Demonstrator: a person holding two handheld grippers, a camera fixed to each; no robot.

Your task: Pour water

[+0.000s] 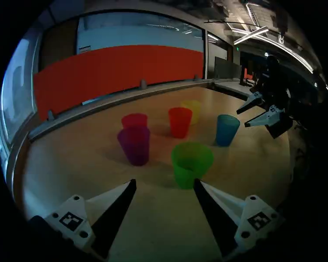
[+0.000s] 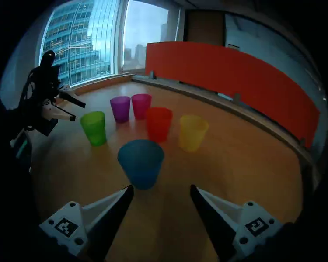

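Starting with the left gripper view, the left tongs [image 1: 164,187] stand wide apart and empty, low over the wooden worktop [image 1: 76,174]. The green cup [image 1: 191,163] is just ahead of the fingertips, untouched. Beyond it stand the purple cup [image 1: 134,144], pink cup [image 1: 134,118], red cup [image 1: 180,122], yellow cup [image 1: 192,108] and blue cup [image 1: 227,129], loosely grouped, the pink one close behind the purple. The right tongs [image 1: 242,119] hover farther off beside the blue cup, also spread. Every cup stands upright, mouth up, long axis vertical, narrowing toward the base.

In the right gripper view, the right tongs [image 2: 162,190] are likewise wide and hold nothing. The blue cup [image 2: 141,162] sits just ahead, a little left of centre. The left tongs [image 2: 78,111] show near the green cup [image 2: 94,127].

These look like thin plastic tumblers: light, fairly stiff but liable to flex if squeezed hard, with smooth walls that could slip. I would close across the wall at mid-height or above, where the taper resists sliding down. Whether any cup holds water I cannot tell.
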